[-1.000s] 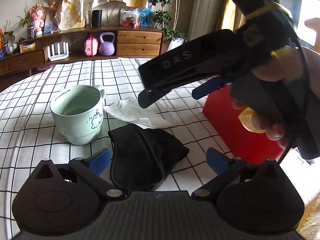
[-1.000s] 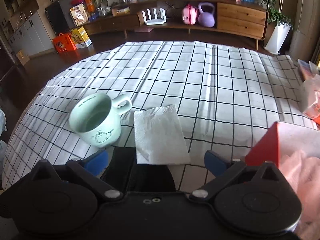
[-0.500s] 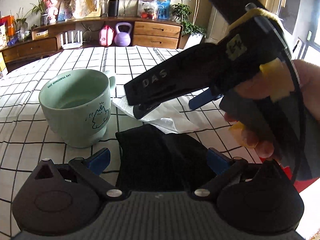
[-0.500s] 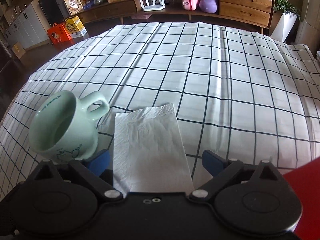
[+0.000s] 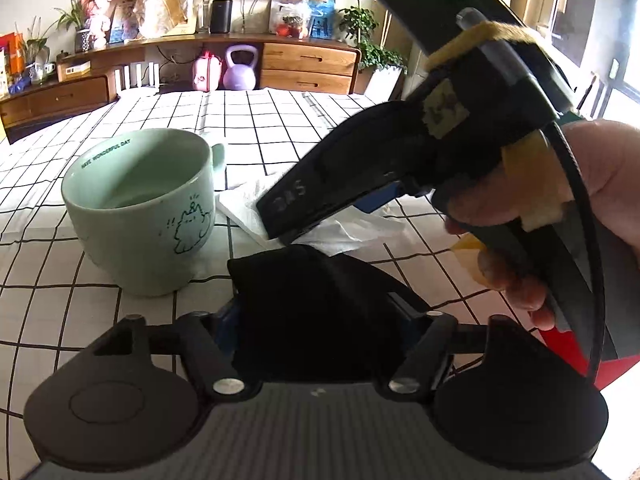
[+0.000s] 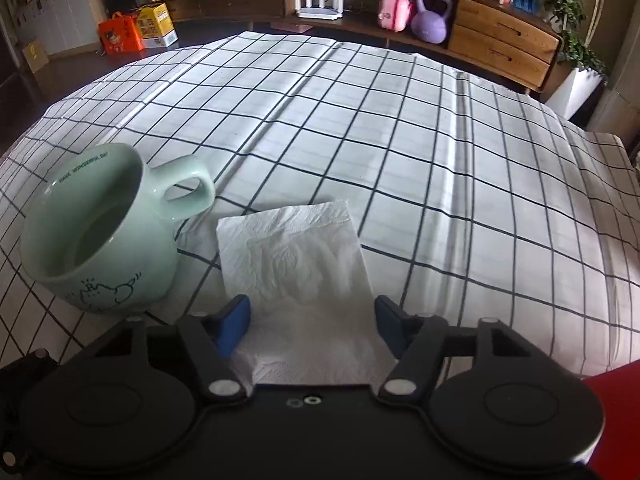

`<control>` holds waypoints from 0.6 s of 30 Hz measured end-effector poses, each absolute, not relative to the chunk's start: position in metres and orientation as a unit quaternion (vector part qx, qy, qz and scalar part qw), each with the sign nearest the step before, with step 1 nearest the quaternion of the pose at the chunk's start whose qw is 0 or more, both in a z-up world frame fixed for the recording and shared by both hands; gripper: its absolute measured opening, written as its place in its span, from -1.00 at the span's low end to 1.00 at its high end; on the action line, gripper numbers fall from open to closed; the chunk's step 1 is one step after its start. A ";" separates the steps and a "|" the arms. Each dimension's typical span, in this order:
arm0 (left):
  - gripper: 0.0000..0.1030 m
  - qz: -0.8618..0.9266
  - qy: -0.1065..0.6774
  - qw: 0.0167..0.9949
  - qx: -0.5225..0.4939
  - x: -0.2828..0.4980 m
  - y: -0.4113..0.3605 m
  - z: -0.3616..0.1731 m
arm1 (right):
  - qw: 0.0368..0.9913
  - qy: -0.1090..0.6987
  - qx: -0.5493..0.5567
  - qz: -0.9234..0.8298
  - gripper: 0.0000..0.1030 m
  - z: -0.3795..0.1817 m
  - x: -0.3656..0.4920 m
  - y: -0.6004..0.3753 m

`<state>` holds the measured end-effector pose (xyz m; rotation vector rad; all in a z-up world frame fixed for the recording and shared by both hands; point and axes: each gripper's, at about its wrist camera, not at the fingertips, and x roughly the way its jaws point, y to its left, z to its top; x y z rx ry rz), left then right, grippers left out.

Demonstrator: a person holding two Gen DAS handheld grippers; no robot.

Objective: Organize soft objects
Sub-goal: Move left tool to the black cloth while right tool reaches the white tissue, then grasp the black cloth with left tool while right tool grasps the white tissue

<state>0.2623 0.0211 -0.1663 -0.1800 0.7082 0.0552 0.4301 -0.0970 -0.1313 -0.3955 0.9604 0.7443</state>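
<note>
A black cloth (image 5: 312, 300) lies bunched on the checked tablecloth (image 6: 400, 140). My left gripper (image 5: 316, 320) is closing on it, and both blue pads press into its sides. Just beyond it a white paper tissue (image 6: 296, 252) lies flat. My right gripper (image 6: 312, 320) straddles the tissue's near end, jaws closing, blue pads at its two edges and the sheet still flat. In the left wrist view a hand (image 5: 580, 200) holds that right gripper, whose fingers (image 5: 288, 208) come down onto the tissue (image 5: 244, 208).
A pale green mug (image 5: 140, 208) (image 6: 92, 240) stands upright just left of both cloths, close to each left finger. A red box (image 5: 568, 344) (image 6: 616, 400) sits at the right. A wooden sideboard (image 5: 308, 68) with a purple kettlebell lines the far wall.
Both grippers came down and forward onto the table. The left jaws narrowed onto the black cloth, which bunched up. The right jaws narrowed to the tissue's edges.
</note>
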 end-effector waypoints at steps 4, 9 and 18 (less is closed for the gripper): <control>0.13 0.027 0.346 0.933 -0.090 0.260 0.021 -0.165 | 0.809 0.448 -0.176 0.337 -0.21 -0.129 0.432 -0.102; -0.28 0.017 0.350 0.932 -0.091 0.258 0.022 -0.160 | 0.813 0.452 -0.163 0.328 -0.81 -0.128 0.431 -0.110; -0.43 0.012 0.350 0.932 -0.091 0.251 0.019 -0.152 | 0.829 0.441 -0.131 0.317 -0.86 -0.112 0.416 -0.134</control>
